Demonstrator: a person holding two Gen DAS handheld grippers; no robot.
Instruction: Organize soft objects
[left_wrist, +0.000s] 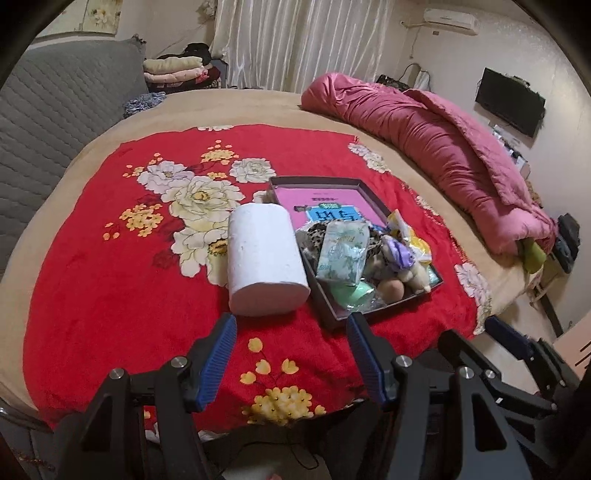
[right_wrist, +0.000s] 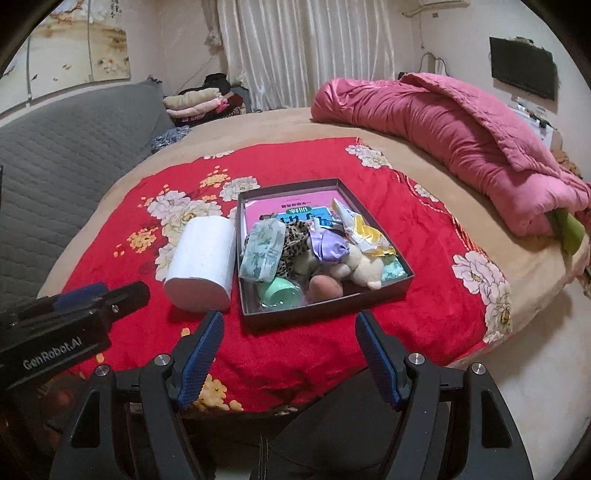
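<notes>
A shallow dark box (left_wrist: 334, 315) (right_wrist: 295, 318) lies on a red flowered blanket (left_wrist: 110, 288) (right_wrist: 424, 314). It holds a tissue pack (left_wrist: 341, 253) (right_wrist: 262, 249), leopard-print cloth (right_wrist: 293, 240), a purple item (right_wrist: 327, 245), a cream plush toy (right_wrist: 364, 267), a yellow packet (right_wrist: 364, 230), a green cup (right_wrist: 279, 293) and a pink book (left_wrist: 317, 199). A white paper roll (left_wrist: 264, 258) (right_wrist: 203, 262) lies left of the box. My left gripper (left_wrist: 291, 319) is open and empty, just short of the roll and box. My right gripper (right_wrist: 290, 317) is open and empty at the box's near edge.
A crumpled pink quilt (left_wrist: 443, 144) (right_wrist: 461, 147) lies along the bed's far right. A grey quilted headboard (left_wrist: 55, 122) (right_wrist: 55, 166) stands at left. Folded clothes (left_wrist: 177, 72) are stacked near the curtain. The bed edge drops off at right, with floor beyond.
</notes>
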